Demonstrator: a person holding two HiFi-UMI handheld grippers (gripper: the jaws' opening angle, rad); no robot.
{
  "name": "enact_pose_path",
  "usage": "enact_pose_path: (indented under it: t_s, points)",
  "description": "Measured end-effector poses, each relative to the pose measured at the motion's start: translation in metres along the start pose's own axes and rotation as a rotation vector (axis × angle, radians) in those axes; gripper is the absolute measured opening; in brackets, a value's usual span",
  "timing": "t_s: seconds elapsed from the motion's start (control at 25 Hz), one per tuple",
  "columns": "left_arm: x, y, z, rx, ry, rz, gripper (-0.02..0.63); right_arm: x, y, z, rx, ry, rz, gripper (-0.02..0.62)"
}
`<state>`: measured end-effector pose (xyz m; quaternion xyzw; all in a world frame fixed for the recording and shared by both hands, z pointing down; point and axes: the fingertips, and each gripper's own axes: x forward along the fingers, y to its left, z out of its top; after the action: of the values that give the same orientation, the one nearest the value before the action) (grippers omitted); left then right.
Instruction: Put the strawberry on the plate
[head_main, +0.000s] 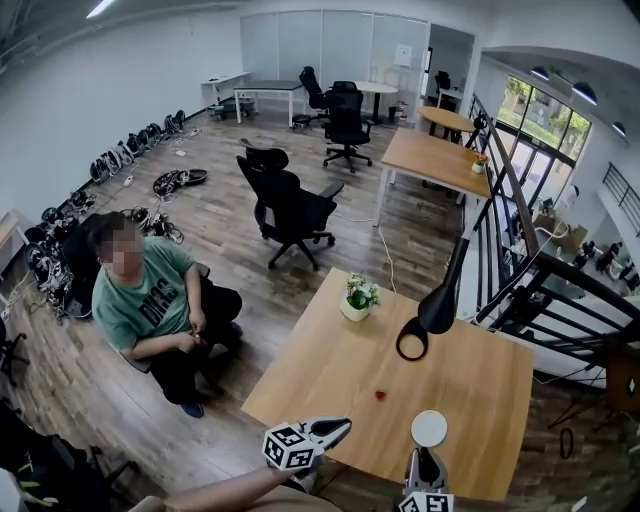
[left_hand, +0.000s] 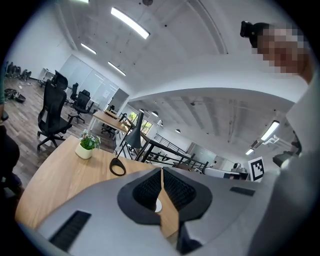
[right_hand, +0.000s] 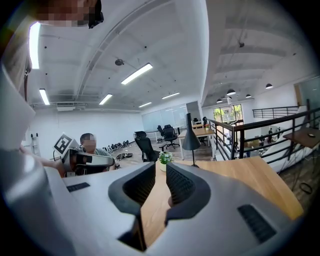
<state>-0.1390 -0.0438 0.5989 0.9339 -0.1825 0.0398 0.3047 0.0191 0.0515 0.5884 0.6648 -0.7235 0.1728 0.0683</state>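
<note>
A small red strawberry (head_main: 380, 395) lies on the wooden table (head_main: 330, 370), a little left of and beyond the round white plate (head_main: 429, 428). My left gripper (head_main: 343, 427) hovers at the table's near edge, left of the strawberry and apart from it. In the left gripper view its jaws (left_hand: 161, 172) meet at the tips with nothing between them. My right gripper (head_main: 424, 454) is just short of the plate's near rim. The right gripper view shows its jaws (right_hand: 161, 167) a narrow gap apart with only tabletop showing through. Neither gripper view shows the strawberry.
A black lamp (head_main: 440, 300) with a ring base (head_main: 411, 340) and a potted plant (head_main: 358, 298) stand at the table's far side. A person (head_main: 140, 295) sits on a chair left of the table. A black railing (head_main: 540, 290) runs along the right.
</note>
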Motion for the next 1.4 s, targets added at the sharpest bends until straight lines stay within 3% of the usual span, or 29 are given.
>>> enact_pose_path:
  t_s: [0.32, 0.72, 1.08, 1.24, 1.4]
  points:
    - [0.005, 0.034, 0.003, -0.003, 0.016, 0.006, 0.006, 0.031, 0.011, 0.017, 0.015, -0.028, -0.013, 0.052]
    - [0.013, 0.048, 0.002, -0.018, 0.035, 0.061, 0.005, 0.052, -0.019, 0.006, 0.017, 0.000, 0.000, 0.052]
    - [0.040, 0.051, 0.013, -0.055, -0.003, 0.197, 0.006, 0.095, -0.048, 0.008, -0.035, 0.068, 0.140, 0.052]
    - [0.065, 0.043, 0.027, -0.068, -0.044, 0.223, 0.006, 0.118, -0.066, 0.015, -0.088, 0.098, 0.199, 0.052]
    - [0.087, 0.039, 0.029, -0.054, -0.031, 0.229, 0.005, 0.137, -0.080, 0.014, -0.108, 0.115, 0.236, 0.052]
